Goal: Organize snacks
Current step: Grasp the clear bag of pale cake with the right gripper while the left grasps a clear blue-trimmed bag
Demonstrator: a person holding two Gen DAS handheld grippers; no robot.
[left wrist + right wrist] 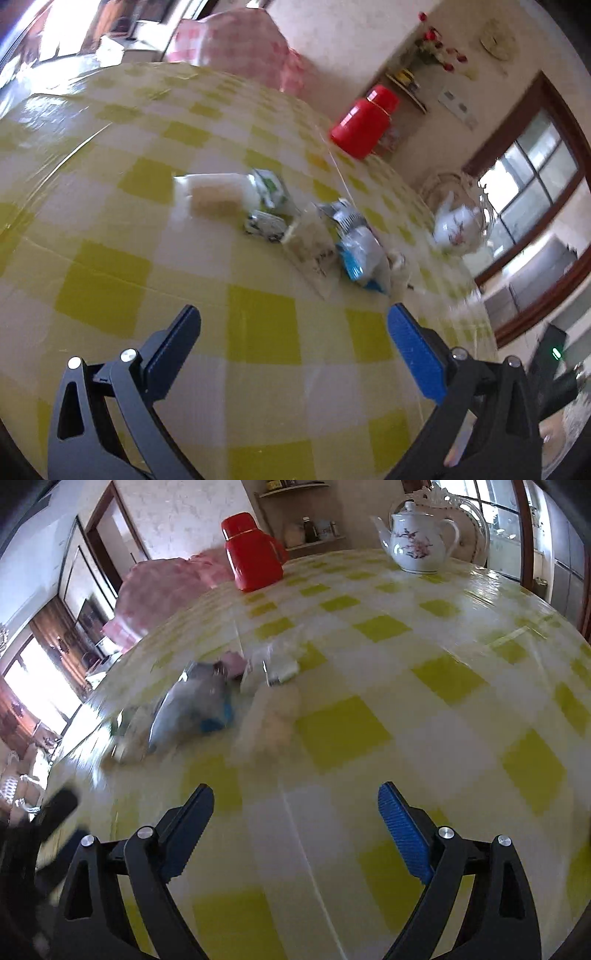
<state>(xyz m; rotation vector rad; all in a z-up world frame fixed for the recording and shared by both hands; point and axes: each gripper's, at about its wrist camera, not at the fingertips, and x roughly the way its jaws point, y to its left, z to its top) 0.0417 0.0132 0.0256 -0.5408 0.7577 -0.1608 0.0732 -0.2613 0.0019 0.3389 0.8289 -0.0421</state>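
A loose pile of snack packets lies on the yellow-checked tablecloth [258, 332]. In the left wrist view it holds a clear packet with a beige cake [216, 197], a green-and-white packet [273, 190], a clear printed bag [310, 247] and a blue-and-silver bag [356, 245]. My left gripper [293, 325] is open over bare cloth, short of the pile. In the blurred right wrist view the blue-and-silver bag [194, 707] and a pale packet [273, 716] lie ahead to the left. My right gripper [295, 801] is wide open with nothing between its fingers.
A red thermos [364, 122] [253, 554] and a white flowered teapot [458, 230] [417, 542] stand at the table's far side. A pink checked cover [240, 40] sits beyond the table. A dark device with a green light [554, 354] shows at the right edge.
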